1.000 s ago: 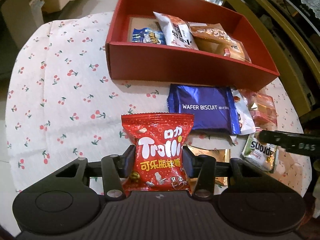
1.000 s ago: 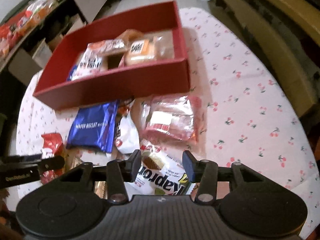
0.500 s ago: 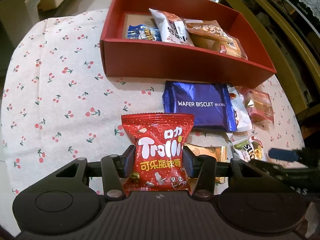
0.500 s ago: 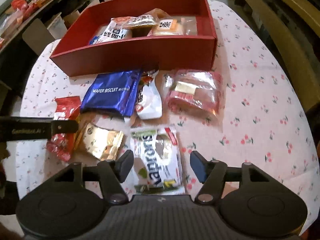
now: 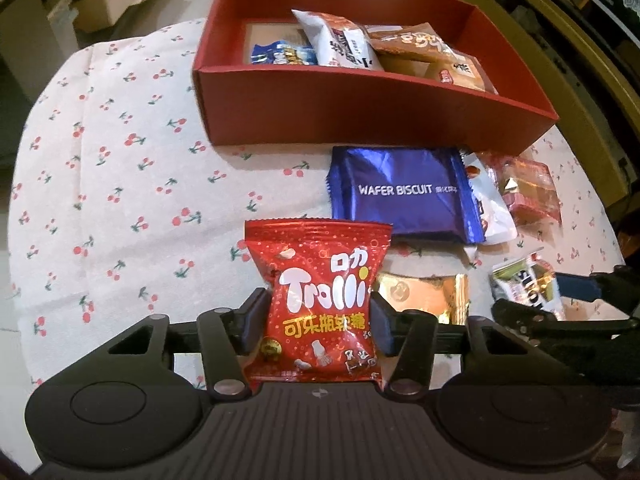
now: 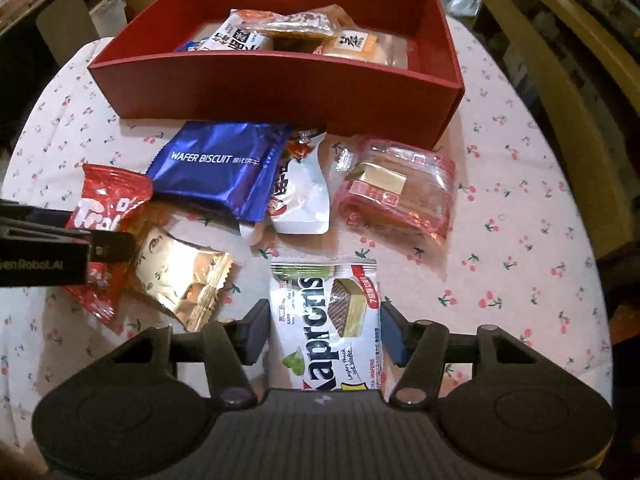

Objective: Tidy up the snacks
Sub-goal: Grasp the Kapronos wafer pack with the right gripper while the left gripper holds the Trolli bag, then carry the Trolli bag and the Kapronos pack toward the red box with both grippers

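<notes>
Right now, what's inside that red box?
The red box holds several snack packs: a white one, a blue one, an orange-brown one and a clear-wrapped one. Whatever lies beneath them is covered.

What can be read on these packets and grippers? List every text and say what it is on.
"Trolli": red gummy bag
"WAFER BISCUIT": blue packet
"Kaprons", "MATCHA-WAFERS" partly: white wafer packet
"...venRobot.AI", start cut off: left gripper
Chinese characters on the bags in the red box: not legible to me.
</notes>
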### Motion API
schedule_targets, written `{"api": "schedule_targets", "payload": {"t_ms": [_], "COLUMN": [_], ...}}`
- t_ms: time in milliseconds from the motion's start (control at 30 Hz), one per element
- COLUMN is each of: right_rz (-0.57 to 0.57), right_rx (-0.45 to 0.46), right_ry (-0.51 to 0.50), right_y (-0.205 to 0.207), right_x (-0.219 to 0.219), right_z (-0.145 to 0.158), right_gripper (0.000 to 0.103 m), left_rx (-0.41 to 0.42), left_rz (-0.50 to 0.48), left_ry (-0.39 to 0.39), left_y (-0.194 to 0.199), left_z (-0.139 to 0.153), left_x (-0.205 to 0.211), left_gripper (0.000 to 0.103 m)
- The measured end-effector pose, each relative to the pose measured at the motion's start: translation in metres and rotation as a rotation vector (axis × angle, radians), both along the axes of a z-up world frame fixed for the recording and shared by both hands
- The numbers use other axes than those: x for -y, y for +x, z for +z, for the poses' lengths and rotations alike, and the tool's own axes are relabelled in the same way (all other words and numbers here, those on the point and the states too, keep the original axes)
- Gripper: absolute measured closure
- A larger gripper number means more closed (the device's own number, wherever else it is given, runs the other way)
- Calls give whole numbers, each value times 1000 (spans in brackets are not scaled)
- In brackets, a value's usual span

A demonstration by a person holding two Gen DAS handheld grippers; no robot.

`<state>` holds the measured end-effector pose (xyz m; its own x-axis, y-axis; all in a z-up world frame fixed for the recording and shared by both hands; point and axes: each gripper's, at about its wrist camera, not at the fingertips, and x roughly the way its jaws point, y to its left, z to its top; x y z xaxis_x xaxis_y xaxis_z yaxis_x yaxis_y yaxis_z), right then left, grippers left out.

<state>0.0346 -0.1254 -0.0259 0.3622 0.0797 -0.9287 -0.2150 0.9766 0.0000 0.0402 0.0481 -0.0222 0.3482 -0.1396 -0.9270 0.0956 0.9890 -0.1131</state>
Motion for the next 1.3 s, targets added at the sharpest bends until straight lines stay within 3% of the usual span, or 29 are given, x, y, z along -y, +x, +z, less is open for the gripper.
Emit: {"api": "schedule_targets", "payload": {"t_ms": [300, 467, 767, 967, 1300], "right_rz": [-3, 7, 9, 7, 5], "right_rx": [84, 82, 82, 83, 112], "right_ry": [34, 26, 62, 77, 82], "right_y": [-21, -25, -23, -24, -27], "right_x": [-5, -15, -11, -9, -7], "right_z": [24, 23, 26, 29, 35], "right_gripper": [30, 30, 30, 30, 30], "left_rx": [19, 7, -11, 14, 24], "left_rz": [-4, -19, 2, -33, -24], "left_ry": [-38, -35, -7, 63, -2], "left_y": [-13, -15, -19, -29, -32], "left_z": [15, 11, -2, -1, 14], "left_x": [-5, 0, 0, 11, 4], "left_gripper": [47, 47, 29, 41, 47]}}
